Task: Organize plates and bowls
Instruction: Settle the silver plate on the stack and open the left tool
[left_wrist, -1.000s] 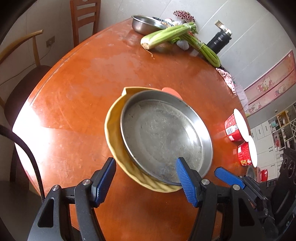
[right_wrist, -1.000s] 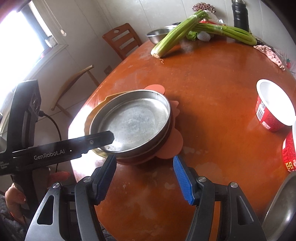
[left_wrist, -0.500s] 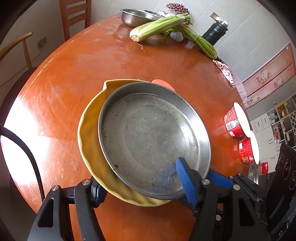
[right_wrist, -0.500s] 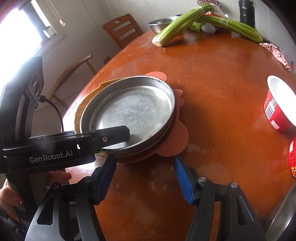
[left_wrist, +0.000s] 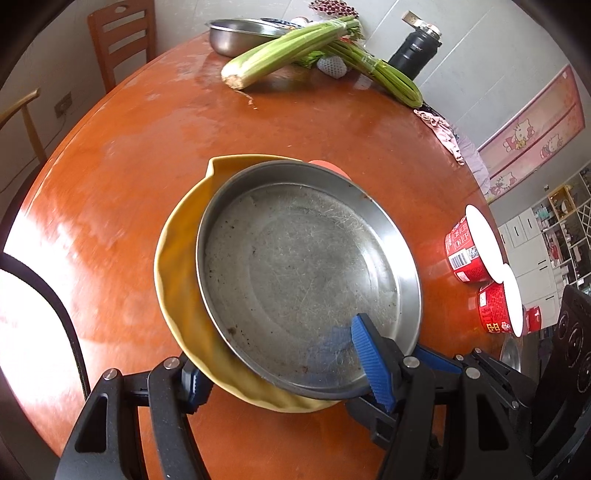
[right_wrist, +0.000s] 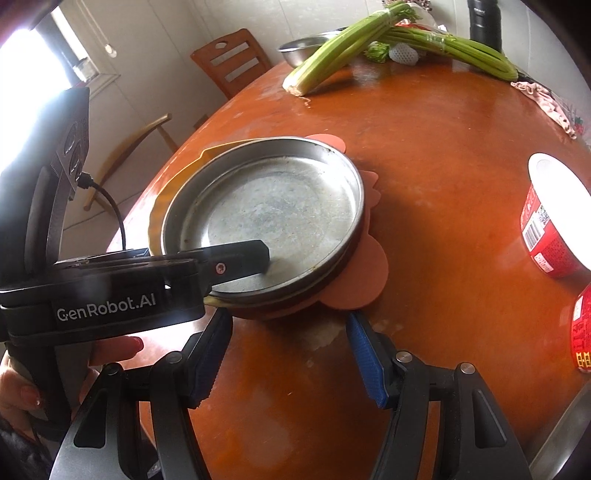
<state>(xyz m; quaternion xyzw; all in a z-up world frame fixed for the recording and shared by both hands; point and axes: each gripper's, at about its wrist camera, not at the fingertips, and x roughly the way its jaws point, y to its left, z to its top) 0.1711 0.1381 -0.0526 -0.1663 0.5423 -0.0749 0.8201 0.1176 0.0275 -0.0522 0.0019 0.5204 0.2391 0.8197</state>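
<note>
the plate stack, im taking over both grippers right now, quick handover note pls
Left gripper: jaws straddle the near rim of the stack, one finger inside the steel plate, the other under the yellow plate; whether the pads press yet is unclear.
Right gripper: open, empty, hovering just short of the stack.
Stack: steel plate on top, yellow plate and an orange flower-shaped piece beneath, mid table.
Two red cups to the right; steel bowl at the far edge.
Done: plates stacked. Left: grip and move the stack.
</note>
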